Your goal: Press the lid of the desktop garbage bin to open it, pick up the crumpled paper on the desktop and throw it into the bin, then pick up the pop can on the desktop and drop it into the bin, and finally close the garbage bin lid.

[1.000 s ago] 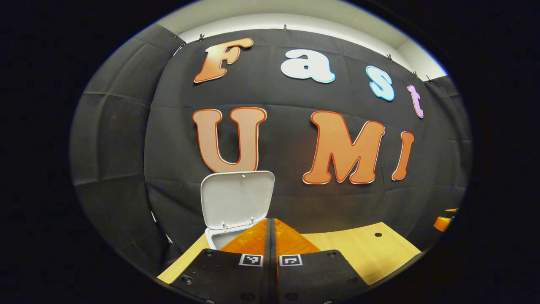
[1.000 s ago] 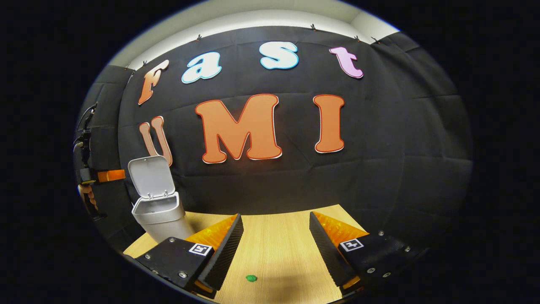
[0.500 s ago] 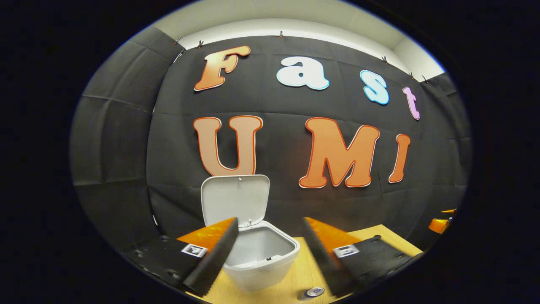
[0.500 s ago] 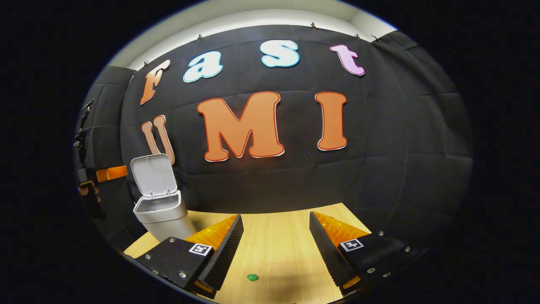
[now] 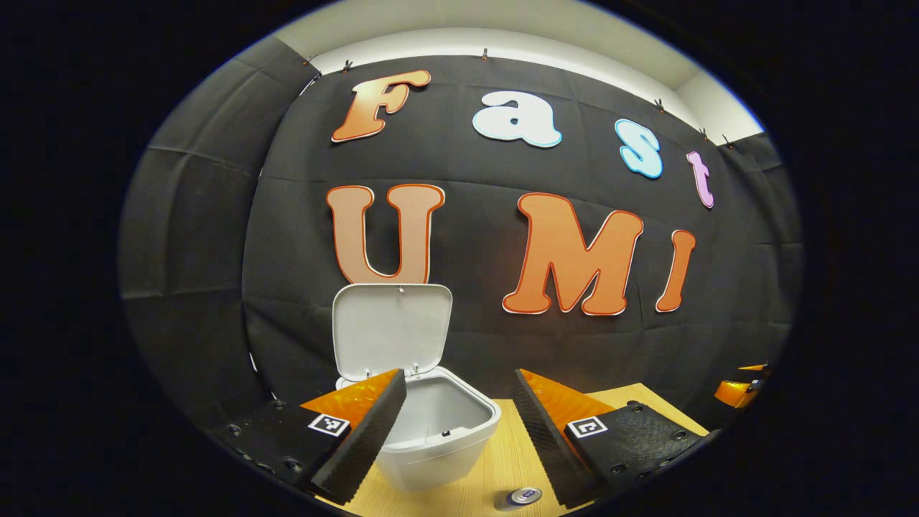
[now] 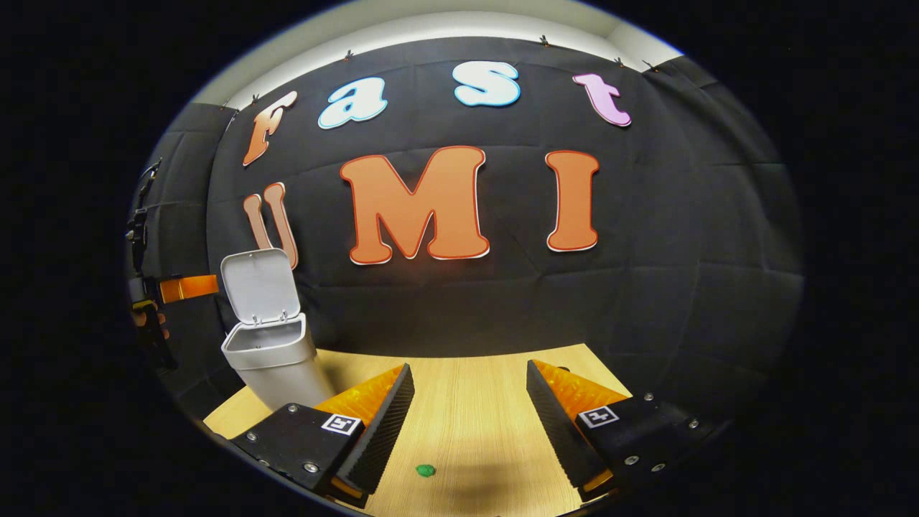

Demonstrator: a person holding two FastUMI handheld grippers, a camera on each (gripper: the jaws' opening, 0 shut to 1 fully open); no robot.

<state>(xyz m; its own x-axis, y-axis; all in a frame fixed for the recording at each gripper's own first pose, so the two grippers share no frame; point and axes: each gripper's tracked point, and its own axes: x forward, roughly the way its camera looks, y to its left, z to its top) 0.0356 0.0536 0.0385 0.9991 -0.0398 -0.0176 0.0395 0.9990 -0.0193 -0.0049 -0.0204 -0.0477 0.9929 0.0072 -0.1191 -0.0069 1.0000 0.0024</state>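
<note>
My left gripper [image 5: 452,424] hangs just above the garbage bin [image 5: 438,438], fingers spread apart and empty, so the mouth sits right between them; lid [image 5: 391,330] stands upright at the back against the wall cloth, leaving the opening free for drops. Pop can [image 5: 523,495] stands on the counter [image 5: 495,459] just beside the bin, close under my left gripper's right finger, top facing up, so I judge it an easy next reach. No crumpled paper that I can make out, maybe already binned, can't tell. My right gripper [image 6: 467,416] waits low over the counter, also wide open, holding nothing, well apart from the bin [image 6: 276,359]; small green speck [image 6: 425,470] lies between its fingers
</note>
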